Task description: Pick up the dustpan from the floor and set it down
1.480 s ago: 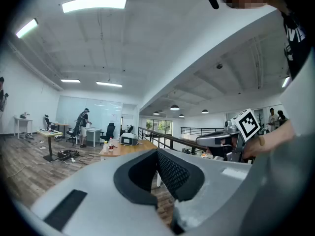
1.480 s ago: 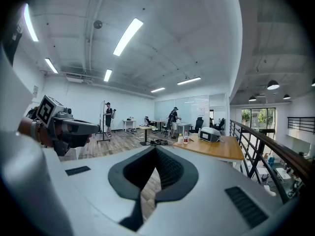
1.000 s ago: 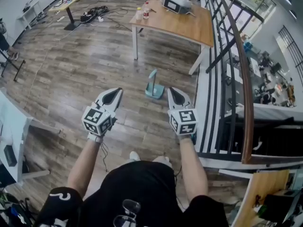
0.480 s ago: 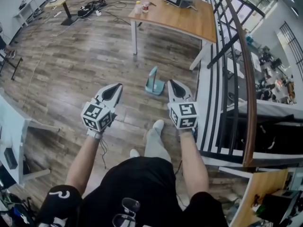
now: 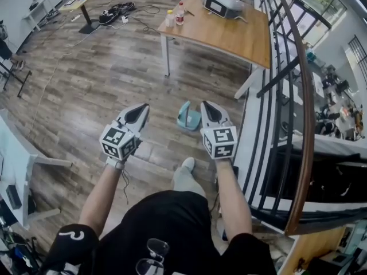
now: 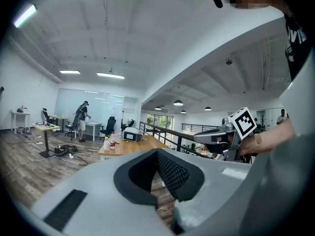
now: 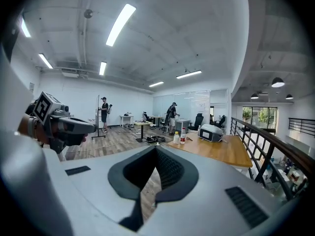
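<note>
Dustpan [image 5: 187, 118] is sliding closer: teal, sitting on the floor at 12 o'clock between left gripper [image 5: 139, 109] and right gripper [image 5: 207, 105], which is hiding its right edge. Both are holding their jaws pressed together, empty.

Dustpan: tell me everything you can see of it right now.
The dustpan is pale teal and looks like plastic, with a handle standing up at its left and a rounded pan below. It stands on the wood floor, short of the table and near the railing. Only the floor appears to touch it. In the head view its right edge meets the tip of the right gripper. Neither gripper view shows it.
</note>
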Tool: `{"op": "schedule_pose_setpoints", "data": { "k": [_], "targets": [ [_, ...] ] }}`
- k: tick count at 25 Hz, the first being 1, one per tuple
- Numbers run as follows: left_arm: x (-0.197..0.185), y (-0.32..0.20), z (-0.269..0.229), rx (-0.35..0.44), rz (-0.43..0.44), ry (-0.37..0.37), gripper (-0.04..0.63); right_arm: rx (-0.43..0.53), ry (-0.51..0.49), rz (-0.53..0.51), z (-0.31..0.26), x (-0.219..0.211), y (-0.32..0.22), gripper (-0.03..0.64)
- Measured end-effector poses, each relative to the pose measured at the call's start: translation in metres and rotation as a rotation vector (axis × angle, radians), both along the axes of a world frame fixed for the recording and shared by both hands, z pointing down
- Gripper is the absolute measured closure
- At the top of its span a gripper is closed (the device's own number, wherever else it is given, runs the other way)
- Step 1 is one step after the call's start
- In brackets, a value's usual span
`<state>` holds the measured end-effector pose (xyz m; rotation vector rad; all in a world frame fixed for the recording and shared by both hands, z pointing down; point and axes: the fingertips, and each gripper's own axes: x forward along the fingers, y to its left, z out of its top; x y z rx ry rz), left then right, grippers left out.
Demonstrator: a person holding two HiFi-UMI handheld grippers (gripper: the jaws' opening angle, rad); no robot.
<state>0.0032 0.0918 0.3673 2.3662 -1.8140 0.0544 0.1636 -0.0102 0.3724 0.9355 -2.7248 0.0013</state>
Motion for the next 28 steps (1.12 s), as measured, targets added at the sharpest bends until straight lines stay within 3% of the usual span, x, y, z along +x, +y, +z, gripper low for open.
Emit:
{"op": "schedule_pose_setpoints", "data": {
  "k": [11,19,28],
  "targets": [
    [0.012,-0.133,0.004,-0.021,-0.027,-0.014,0.598,-0.026,0.019,-0.037,0.011,0.008,-0.12,0.624],
    [0.017,-0.165,0.018,-0.046,-0.025,-0.001,0.598,-0.072,0.027,-0.062,0.022,-0.001,-0.148,0.624],
    [-0.003,-0.201,0.026,-0.048,0.016,0.014,0.598,-0.09,0.028,-0.024,0.029,-0.027,-0.172,0.624]
  ]
}}
